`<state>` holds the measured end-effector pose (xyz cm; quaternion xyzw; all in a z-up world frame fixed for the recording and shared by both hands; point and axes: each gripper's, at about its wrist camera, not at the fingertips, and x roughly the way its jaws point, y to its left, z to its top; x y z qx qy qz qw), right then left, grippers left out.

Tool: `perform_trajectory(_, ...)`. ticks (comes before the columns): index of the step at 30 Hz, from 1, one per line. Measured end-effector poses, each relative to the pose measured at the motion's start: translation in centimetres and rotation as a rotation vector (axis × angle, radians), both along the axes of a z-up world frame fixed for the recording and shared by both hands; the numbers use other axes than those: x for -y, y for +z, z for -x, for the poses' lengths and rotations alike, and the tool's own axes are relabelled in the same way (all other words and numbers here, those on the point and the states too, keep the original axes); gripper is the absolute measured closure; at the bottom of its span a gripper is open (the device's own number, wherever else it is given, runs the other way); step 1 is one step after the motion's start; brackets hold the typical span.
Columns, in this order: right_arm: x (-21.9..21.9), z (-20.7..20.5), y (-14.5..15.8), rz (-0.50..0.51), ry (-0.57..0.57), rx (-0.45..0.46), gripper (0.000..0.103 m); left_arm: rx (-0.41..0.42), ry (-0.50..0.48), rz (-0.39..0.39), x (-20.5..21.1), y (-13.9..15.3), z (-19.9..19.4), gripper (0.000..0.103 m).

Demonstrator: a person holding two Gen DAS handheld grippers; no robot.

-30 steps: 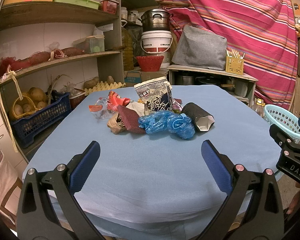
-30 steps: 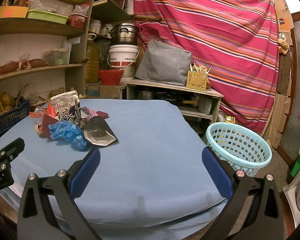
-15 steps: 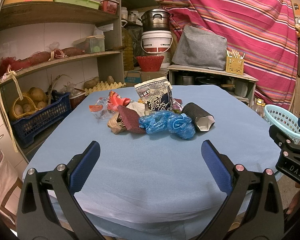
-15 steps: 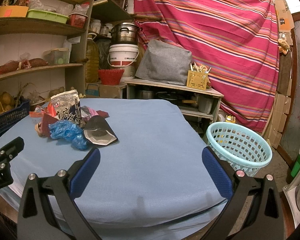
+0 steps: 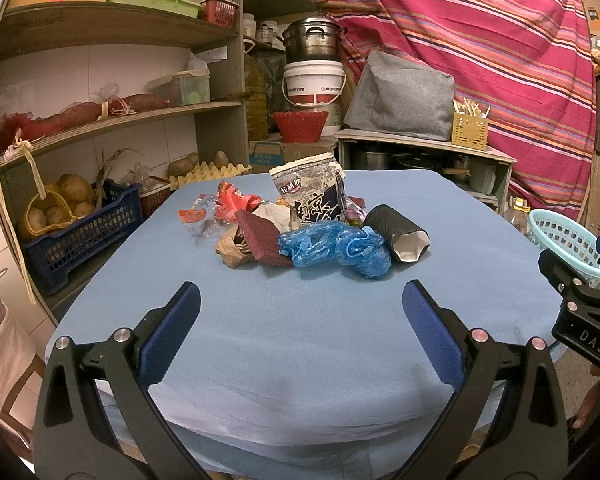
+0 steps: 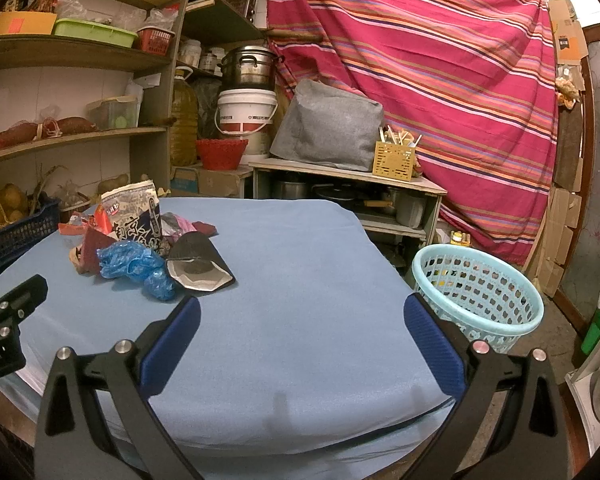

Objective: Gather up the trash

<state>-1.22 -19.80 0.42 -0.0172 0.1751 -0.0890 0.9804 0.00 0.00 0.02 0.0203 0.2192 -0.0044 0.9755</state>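
Observation:
A heap of trash lies mid-table: a crumpled blue plastic bag (image 5: 334, 249), a black pouch with white lining (image 5: 398, 233), a printed snack bag (image 5: 310, 194), a dark red piece (image 5: 258, 238), red wrappers (image 5: 232, 204). The blue bag (image 6: 134, 262) and black pouch (image 6: 198, 264) also show in the right wrist view. My left gripper (image 5: 300, 304) is open and empty, short of the heap. My right gripper (image 6: 300, 316) is open and empty over the table's near right part. A light blue basket (image 6: 478, 294) stands off the table's right edge.
The table has a blue cloth (image 5: 300, 340). Shelves with potatoes in a dark blue crate (image 5: 76, 232) stand at the left. A low shelf with a grey bag (image 6: 328, 126) stands behind. A striped curtain (image 6: 440, 60) hangs at the back.

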Motion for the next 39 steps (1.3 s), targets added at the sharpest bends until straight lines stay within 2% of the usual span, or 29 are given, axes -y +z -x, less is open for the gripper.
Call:
perform_trajectory(35,-0.2,-0.5,-0.4,0.026,0.006,-0.023,0.004,-0.016,0.006,-0.001,-0.9,-0.6,-0.8,0.005)
perform_trajectory(39,-0.2,-0.5,0.3,0.033,-0.004,0.005,0.004,-0.030,0.012,-0.005,-1.3,-0.3,-1.4,0.005)
